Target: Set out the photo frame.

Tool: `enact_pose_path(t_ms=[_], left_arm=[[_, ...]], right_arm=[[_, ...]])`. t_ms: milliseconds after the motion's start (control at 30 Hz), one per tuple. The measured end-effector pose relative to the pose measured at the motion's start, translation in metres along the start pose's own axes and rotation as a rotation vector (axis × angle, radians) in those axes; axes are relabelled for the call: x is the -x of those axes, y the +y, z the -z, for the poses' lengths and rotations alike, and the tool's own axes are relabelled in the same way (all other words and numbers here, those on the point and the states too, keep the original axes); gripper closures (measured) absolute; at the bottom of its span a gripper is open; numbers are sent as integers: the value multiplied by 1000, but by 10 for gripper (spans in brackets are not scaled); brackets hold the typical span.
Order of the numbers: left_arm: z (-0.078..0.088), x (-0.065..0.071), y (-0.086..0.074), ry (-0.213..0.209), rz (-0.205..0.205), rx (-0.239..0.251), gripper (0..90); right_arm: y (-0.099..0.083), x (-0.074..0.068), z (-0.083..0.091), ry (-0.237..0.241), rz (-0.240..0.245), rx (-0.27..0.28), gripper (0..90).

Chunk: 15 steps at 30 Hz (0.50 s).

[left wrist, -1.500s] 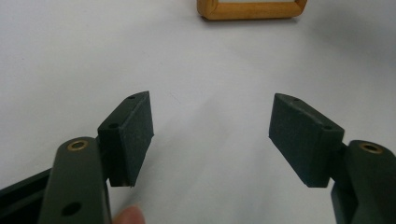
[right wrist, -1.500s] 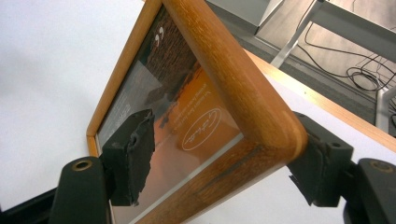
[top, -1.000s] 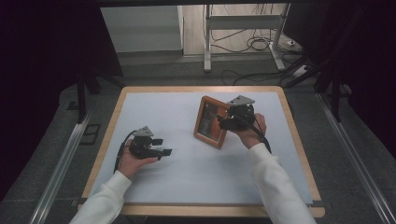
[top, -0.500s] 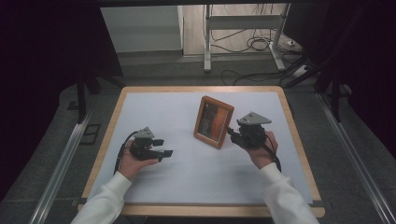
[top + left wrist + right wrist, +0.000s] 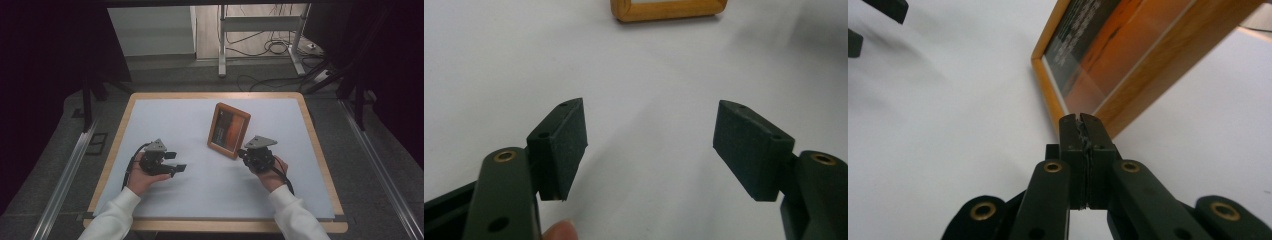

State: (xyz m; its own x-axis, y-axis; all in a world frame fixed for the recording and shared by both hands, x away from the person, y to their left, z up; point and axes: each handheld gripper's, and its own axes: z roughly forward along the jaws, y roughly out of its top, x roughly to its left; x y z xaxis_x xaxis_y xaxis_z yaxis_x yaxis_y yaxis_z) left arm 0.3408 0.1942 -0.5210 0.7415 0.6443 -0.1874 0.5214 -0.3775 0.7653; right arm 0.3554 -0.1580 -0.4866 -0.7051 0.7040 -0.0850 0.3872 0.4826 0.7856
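— Standing yet, the wooden picture frame [image 5: 229,130]?

— Upright on the white counter [image 5: 200,200], toward the far middle, tilted back a little, picture side facing the near edge. Looks settled on its own; nothing gripping it.

— And the right claw [image 5: 243,152]?

— Just beside the frame's near right corner, low over the counter. Pressed fully together, nothing pinched between, as seen in the right gripper view [image 5: 1082,121]. Tips right at the frame's lower corner [image 5: 1108,75]; touching or a hair apart, hard to tell.

— Left claw [image 5: 175,162]?

— Well apart from the frame, resting at the left of the counter. Spread wide, empty, pointed across the bare surface toward the frame's bottom edge [image 5: 669,9].

— So, mostly done?

— Likely yes: standing the frame up seems finished. Possibly left: a small nudge to square it, or simply backing the right claw off without knocking the corner. No sign of anything else to place.

— Risk?

— Light frame on a narrow footing; a bump at that corner could topple it.
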Motion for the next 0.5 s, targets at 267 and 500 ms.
enact_pose_path(t_ms=[267,500], left_arm=[[-1,-1,-1,0,-7,-6,290],[0,-1,-1,1,1,-1,290]], right_arm=[[0,-9,-18,20,8,-23,890],[-4,-9,-36,2,24,-81,892]])
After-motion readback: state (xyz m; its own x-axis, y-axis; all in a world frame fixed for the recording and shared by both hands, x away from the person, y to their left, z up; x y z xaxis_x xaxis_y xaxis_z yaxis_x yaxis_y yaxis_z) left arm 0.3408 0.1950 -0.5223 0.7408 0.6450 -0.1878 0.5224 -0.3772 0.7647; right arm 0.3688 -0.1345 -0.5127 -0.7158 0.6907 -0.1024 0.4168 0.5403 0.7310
